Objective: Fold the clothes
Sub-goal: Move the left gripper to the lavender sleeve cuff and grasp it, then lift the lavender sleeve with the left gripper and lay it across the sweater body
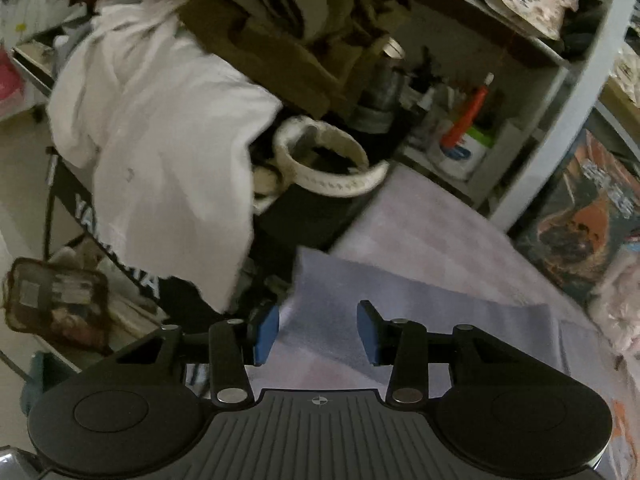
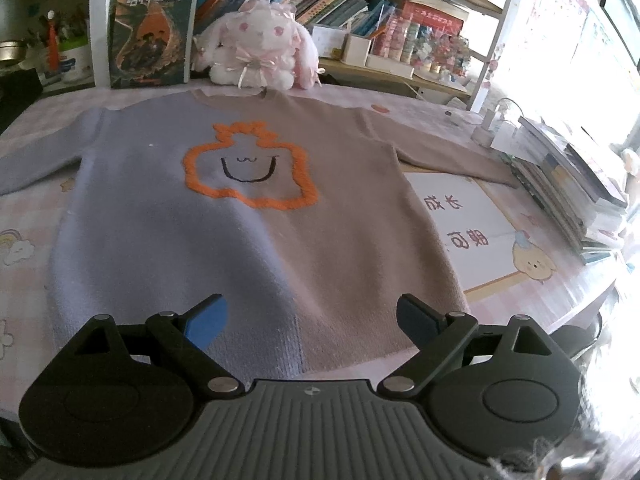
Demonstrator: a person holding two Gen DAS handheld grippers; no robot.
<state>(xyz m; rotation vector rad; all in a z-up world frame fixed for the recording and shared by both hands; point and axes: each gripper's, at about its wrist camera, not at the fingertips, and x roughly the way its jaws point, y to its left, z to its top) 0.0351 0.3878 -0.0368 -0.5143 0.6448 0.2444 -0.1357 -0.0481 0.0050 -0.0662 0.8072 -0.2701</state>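
1. The left tool [image 1: 318, 332] stands over a lavender sleeve [image 1: 400, 312] at the table's edge, jaws partly apart with cloth between them; its blue pads [image 1: 266, 334] do not visibly press the knit.
2. The right tool [image 2: 312, 320] hovers above the sweater's [image 2: 256, 216] hem, jaws spread wide and empty.
3. The sweater lies flat, front up, on the table [image 2: 28, 216], lavender on one half and tan on the other, an orange outline [image 2: 250, 164] on the chest and both sleeves spread outward.
4. The knit looks soft, light and limp, so it will likely sag and drag, not hold a shape. Cuffs, hem corners and shoulder seams look like the best holds; a pinch should take both layers.
5. Fuzzy yarn should give grip, though a shallow pinch may slip.
6. The left view is dim and blurred; whether the sleeve is lifted or resting cannot be told.
7. The tan sleeve's cuff runs toward a stack of books [image 2: 568, 184] and is hard to see.
8. The near hem is partly hidden by the right tool.
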